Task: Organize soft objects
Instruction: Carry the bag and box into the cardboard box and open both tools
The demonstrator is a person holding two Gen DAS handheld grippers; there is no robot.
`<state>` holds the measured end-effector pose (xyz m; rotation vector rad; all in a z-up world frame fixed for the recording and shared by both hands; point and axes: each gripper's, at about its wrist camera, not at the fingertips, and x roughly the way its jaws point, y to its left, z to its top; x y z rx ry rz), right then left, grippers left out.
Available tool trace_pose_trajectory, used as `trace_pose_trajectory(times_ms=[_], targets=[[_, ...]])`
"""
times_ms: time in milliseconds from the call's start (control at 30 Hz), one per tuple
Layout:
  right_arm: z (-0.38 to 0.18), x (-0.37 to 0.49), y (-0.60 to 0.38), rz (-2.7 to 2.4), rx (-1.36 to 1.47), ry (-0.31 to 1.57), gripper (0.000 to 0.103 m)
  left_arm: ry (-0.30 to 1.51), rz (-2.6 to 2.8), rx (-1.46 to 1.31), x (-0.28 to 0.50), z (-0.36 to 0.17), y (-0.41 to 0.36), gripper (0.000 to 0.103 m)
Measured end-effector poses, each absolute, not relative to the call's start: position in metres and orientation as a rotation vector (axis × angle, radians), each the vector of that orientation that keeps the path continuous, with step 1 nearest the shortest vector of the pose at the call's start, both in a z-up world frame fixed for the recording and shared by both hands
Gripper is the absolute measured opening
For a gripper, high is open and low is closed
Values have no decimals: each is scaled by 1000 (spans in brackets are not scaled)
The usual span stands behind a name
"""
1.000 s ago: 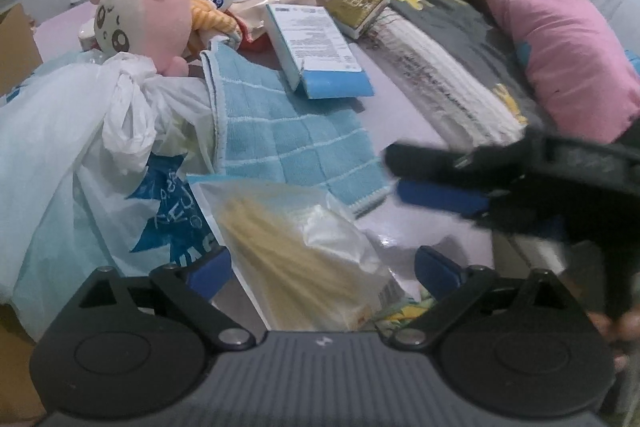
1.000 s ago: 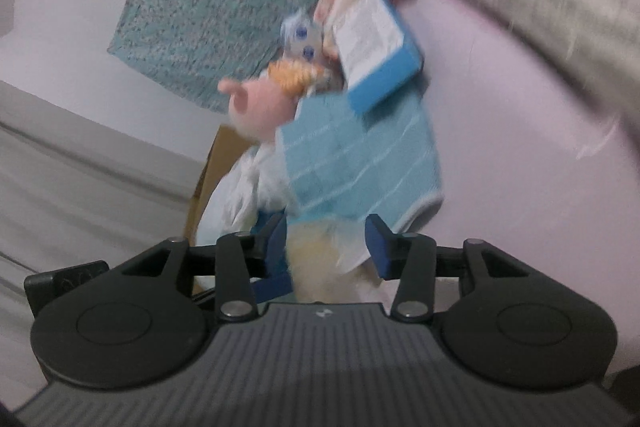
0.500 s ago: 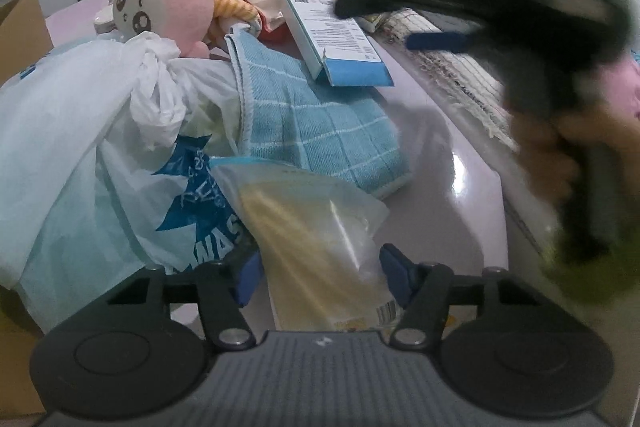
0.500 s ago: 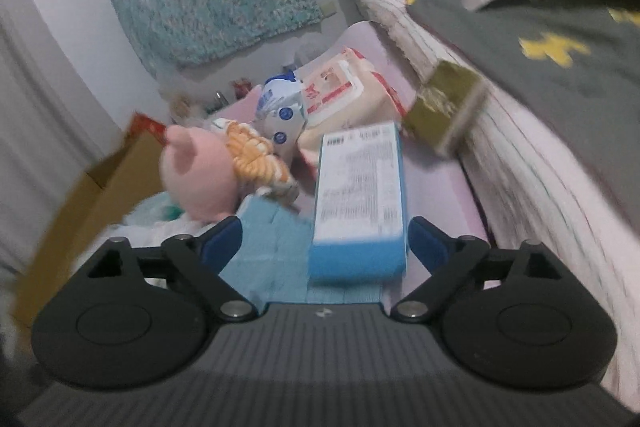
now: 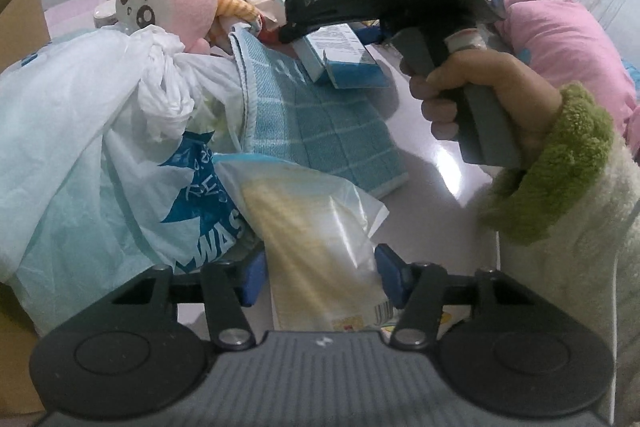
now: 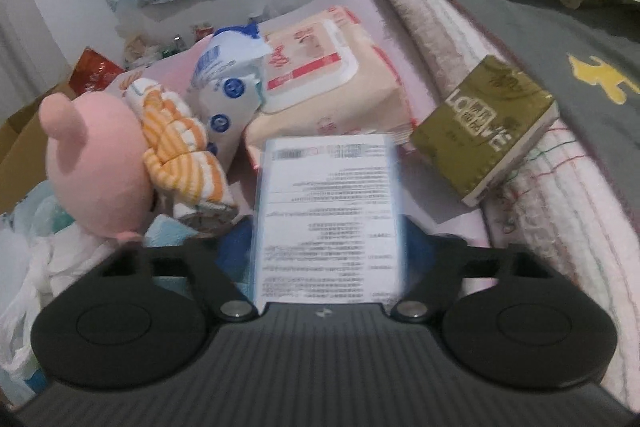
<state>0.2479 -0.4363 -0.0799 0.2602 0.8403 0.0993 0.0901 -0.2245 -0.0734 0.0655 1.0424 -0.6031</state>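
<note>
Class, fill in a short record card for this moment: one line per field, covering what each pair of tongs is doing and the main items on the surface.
Left tongs: open, astride a clear packet, not visibly gripping it
Right tongs: open around the blue-and-white box
Box rests on: blue checked towel
Plush: pink toy behind the knotted plastic bag
Behind box: wipes pack, olive tissue packet

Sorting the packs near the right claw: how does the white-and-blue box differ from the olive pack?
The white-and-blue box shows small printed text; the olive pack carries large pale lettering. The box sits between the right claw's fingers; the pack leans tilted on the striped blanket, away from the claw. The box appears longer. Both are flat and rectangular.
</note>
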Motion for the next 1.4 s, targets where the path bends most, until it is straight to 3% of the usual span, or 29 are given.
trace_pose_trajectory(times_ms=[400, 867, 1133, 1400], targets=[[-31, 171, -463, 85, 403, 712, 72, 1004, -678, 5, 76, -59, -205, 50], [64, 38, -429, 228, 502, 547, 72, 823, -764, -59, 27, 17, -139, 49], [109, 72, -332, 550, 534, 519, 72, 683, -541, -101, 29, 80, -40, 50], [125, 174, -189, 731, 556, 724, 72, 731, -232, -56, 116, 90, 54, 50]])
